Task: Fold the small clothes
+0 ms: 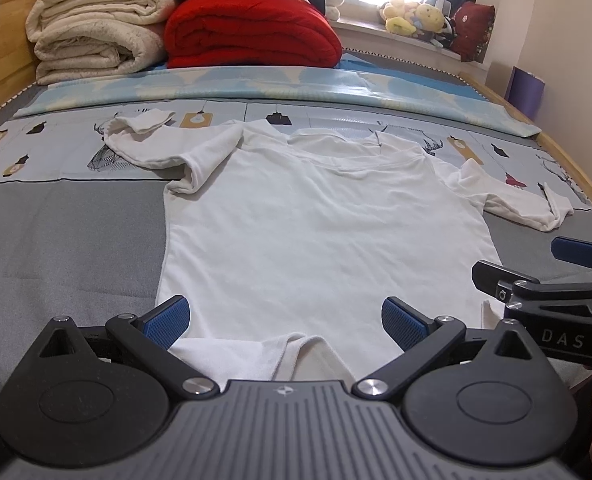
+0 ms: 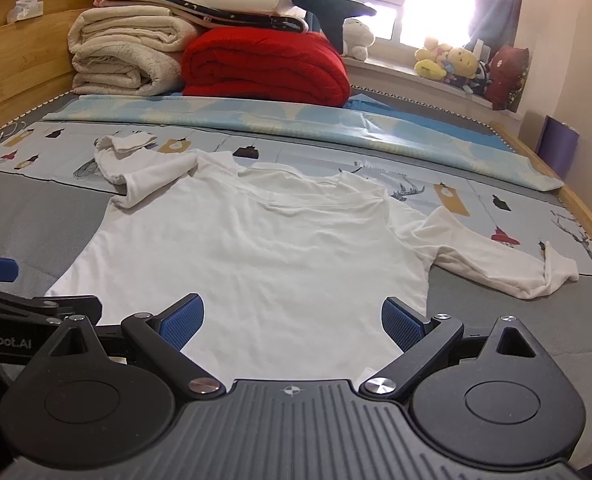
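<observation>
While the white shirt [image 1: 320,232] lies flat on the bed [image 1: 63,232], only my left cam catches the hem flipped up between my left tongs [image 1: 285,322]; the right cam shows its right sleeve [image 2: 496,256] stretched out. Both left and right tongs [image 2: 291,322] hover wide open, side by side at the hem

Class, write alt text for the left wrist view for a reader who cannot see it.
A white long-sleeved shirt lies spread flat on a bed, both sleeves bunched. The left gripper hovers over its near hem with jaws open; the right gripper is at the right edge. Folded blankets are stacked behind.
</observation>
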A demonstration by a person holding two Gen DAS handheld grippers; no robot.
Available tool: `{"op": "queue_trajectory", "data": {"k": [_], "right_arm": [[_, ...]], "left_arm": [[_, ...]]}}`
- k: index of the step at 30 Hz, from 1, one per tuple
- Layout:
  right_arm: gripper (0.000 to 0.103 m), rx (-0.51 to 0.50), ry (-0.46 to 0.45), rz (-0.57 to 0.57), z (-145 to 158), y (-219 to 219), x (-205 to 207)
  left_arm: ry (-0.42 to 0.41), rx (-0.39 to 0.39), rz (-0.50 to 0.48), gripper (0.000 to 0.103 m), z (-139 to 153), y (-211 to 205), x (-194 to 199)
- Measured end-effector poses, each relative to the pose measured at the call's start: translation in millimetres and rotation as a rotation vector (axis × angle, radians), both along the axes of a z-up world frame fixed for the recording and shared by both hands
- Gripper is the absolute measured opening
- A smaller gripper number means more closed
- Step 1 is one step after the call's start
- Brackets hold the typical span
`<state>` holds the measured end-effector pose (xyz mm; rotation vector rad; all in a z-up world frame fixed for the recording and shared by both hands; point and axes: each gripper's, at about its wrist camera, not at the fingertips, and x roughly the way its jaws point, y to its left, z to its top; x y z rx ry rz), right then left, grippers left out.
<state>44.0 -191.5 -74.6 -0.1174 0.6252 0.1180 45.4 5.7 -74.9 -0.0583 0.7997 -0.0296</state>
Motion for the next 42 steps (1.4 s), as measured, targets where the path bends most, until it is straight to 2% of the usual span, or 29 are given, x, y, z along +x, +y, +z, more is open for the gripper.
{"op": "queue_trajectory", "data": {"k": [16, 21, 26, 28, 29, 30, 31, 33, 35, 39, 40, 42], "right_arm": [[0.088, -0.012, -0.010, 0.012, 1, 1, -2], [0.078, 0.007, 0.004, 0.031, 1, 1, -2], [0.078, 0.008, 0.001, 0.020, 2, 0, -2], [0.078, 0.014, 0.001, 0.011, 3, -1, -1], [0.078, 0.022, 0.002, 0.009, 3, -3, 0], [0.078, 0.030, -0.001, 0.004, 5, -6, 1], [0.078, 0.034, -0.013, -0.006, 7, -9, 2], [0.076, 0.040, -0.043, -0.036, 14, -22, 4], [0.074, 0.069, -0.061, -0.064, 23, -41, 6], [0.071, 0.133, -0.098, -0.130, 42, -92, 14], [0.070, 0.138, -0.102, -0.142, 45, -104, 17], [0.062, 0.140, -0.094, -0.177, 44, -126, 24]], "left_arm": [[-0.007, 0.006, -0.012, 0.102, 0, -3, -2], [-0.003, 0.001, -0.012, 0.102, 1, -3, -1], [-0.001, -0.003, -0.013, 0.102, 1, -1, 0], [-0.013, -0.008, -0.017, 0.097, 5, 3, 2], [-0.029, -0.006, -0.016, 0.089, 8, 7, 4], [-0.055, -0.002, -0.008, 0.075, 14, 14, 6], [-0.073, -0.011, 0.008, 0.067, 21, 26, 10], [-0.085, -0.078, 0.037, 0.042, 32, 54, 17], [-0.072, -0.112, 0.043, 0.031, 41, 79, 29], [-0.074, -0.077, -0.027, 0.031, 56, 106, 53], [-0.053, -0.101, -0.054, 0.031, 54, 110, 58], [0.008, -0.157, -0.096, 0.031, 40, 111, 63]]}}
